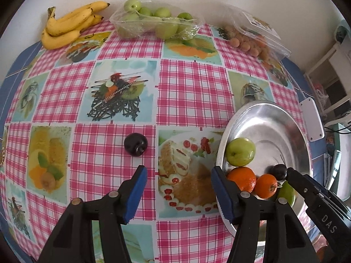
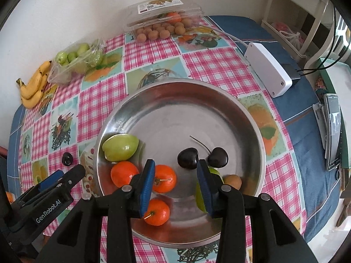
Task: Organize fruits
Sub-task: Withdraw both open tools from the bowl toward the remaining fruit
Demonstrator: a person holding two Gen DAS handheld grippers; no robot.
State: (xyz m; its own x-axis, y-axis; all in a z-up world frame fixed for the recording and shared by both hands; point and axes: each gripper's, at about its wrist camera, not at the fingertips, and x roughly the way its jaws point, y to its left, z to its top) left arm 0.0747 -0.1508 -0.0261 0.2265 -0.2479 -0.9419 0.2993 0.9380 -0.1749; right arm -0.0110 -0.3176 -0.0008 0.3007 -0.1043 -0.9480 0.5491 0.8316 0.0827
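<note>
1. Checked tablecloth (image 1: 193, 92) carries a lone dark cherry (image 1: 135, 144), beside the metal bowl (image 1: 263, 109)
2. Left gripper (image 1: 177, 188) is spread, empty; centre it over the cherry
3. Right gripper (image 2: 175, 186) hangs parted, empty, above the bowl

Open counter (image 1: 193, 92) lies between the back row of fruit and the metal bowl (image 1: 263, 114). A lone dark plum (image 1: 136, 144) is the only obstacle on that stretch, just ahead of the left tool (image 1: 177, 175), whose jaws stand apart with nothing between them. Bananas (image 1: 65, 28), the bagged green apples (image 1: 153, 22) and a clear fruit box (image 1: 254, 37) line the wall edge. Inside the bowl the far half is bare; apples, oranges (image 2: 163, 180) and two cherries (image 2: 187, 157) crowd the near half beneath the right tool (image 2: 175, 188). A white box (image 2: 269, 71) flanks the bowl's right
</note>
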